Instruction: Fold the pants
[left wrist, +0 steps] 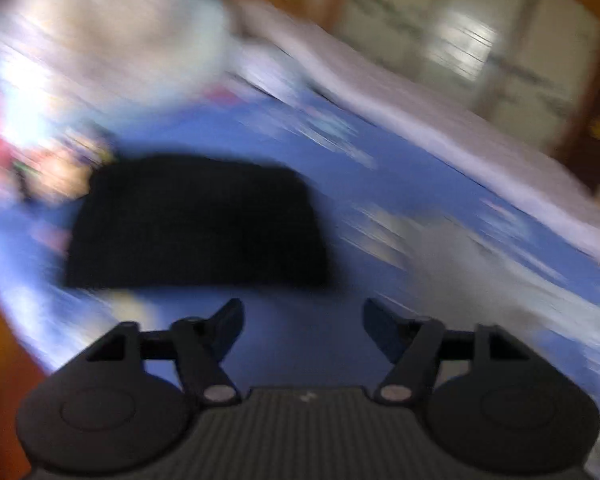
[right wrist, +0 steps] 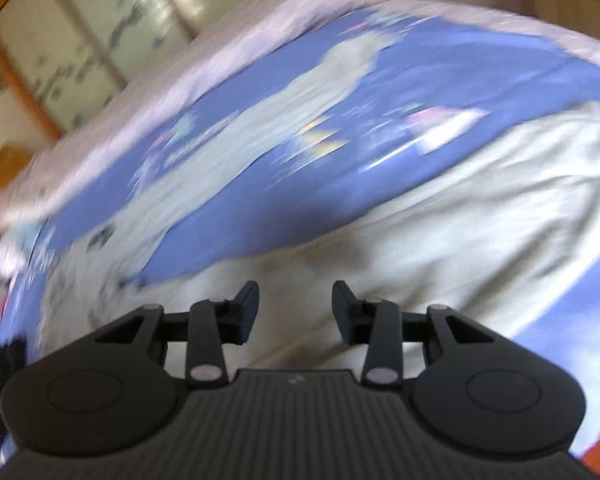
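Both views are smeared with motion blur, so I read them with caution. My left gripper (left wrist: 303, 322) has its jaws spread wide with nothing between them, above the blue printed bedspread (left wrist: 400, 168). Ahead of it lies a dark folded garment (left wrist: 196, 220), flat on the bed. My right gripper (right wrist: 295, 312) is also parted and empty, hanging over the pale cream pants (right wrist: 440, 208), which lie spread and rumpled across the bedspread, one leg stretching away toward the far edge. I judge these the pants to fold. The risks from here: pinching the bedspread along with the cloth, or catching only one layer at a wrinkle, so the fold drags crooked. At this speed I could also miss the hem altogether.
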Demonstrator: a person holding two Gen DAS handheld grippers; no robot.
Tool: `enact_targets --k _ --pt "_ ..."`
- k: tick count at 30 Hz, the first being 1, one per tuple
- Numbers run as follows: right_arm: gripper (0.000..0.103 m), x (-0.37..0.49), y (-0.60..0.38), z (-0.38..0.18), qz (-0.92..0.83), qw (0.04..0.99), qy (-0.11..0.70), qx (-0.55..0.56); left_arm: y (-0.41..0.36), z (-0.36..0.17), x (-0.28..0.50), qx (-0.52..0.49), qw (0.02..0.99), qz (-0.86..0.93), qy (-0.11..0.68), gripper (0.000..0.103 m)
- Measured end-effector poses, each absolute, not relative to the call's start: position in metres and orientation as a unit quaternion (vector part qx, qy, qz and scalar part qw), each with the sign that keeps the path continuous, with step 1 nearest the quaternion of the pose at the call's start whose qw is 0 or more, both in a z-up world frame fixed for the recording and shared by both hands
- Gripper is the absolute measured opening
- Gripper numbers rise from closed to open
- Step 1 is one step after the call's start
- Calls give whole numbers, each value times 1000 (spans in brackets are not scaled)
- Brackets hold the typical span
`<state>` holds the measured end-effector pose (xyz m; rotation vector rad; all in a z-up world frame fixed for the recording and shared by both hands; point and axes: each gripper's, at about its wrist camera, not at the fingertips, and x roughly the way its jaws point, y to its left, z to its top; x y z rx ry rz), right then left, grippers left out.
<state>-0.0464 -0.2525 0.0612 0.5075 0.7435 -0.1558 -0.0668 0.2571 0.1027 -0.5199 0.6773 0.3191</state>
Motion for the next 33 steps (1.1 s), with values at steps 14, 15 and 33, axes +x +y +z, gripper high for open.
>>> enact_targets --k 14,15,33 --pt "44 -149 -440 37 -259 834 254 415 169 43 19 -281 843 69 453 84" --pt "44 -149 -450 34 -256 832 247 425 168 41 19 -285 841 72 455 81" --pt "6 -112 -480 79 -180 853 191 450 202 91 17 -412 809 29 418 8"
